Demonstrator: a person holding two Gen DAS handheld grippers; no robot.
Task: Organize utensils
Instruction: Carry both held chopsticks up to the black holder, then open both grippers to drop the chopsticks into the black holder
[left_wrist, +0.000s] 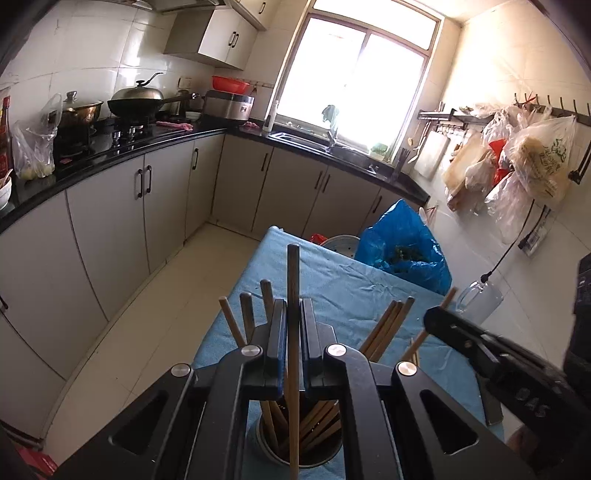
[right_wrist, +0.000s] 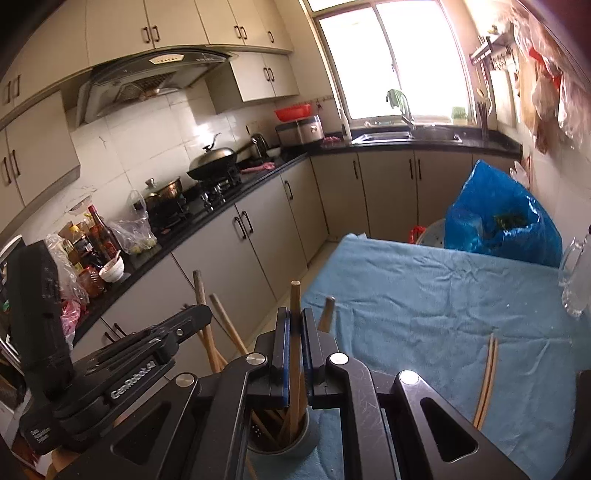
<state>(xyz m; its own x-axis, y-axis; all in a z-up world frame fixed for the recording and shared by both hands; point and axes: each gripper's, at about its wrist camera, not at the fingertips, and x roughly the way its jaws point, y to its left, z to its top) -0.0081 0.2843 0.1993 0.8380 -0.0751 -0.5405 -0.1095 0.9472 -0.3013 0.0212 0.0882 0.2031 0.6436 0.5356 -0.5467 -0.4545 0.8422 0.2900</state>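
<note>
Kitchen cabinets and a black counter run round the room under a bright window (left_wrist: 354, 77), and nearer the cameras a tabletop covered with a wrinkled blue cloth (right_wrist: 424, 295) carries the work. On that cloth stands a grey cup (left_wrist: 295, 448) holding a bundle of wooden chopsticks (left_wrist: 317, 417) that lean out to both sides.

From the left wrist view, the left claw (left_wrist: 293, 332) is narrowed onto one upright chopstick (left_wrist: 293, 280), whose lower end reaches down into the cup. From the right wrist view, the right claw (right_wrist: 294, 339) is likewise pinched on a single chopstick (right_wrist: 295, 299) standing over the same cup, tip pointing up. The two claws sit just beside each other above the cup.

A loose pair of chopsticks (right_wrist: 487, 376) lies flat on the cloth to the right. At the far end of the tabletop sits a blue plastic bag (right_wrist: 495, 218), and a glass mug (right_wrist: 576, 273) stands near the right edge.
</note>
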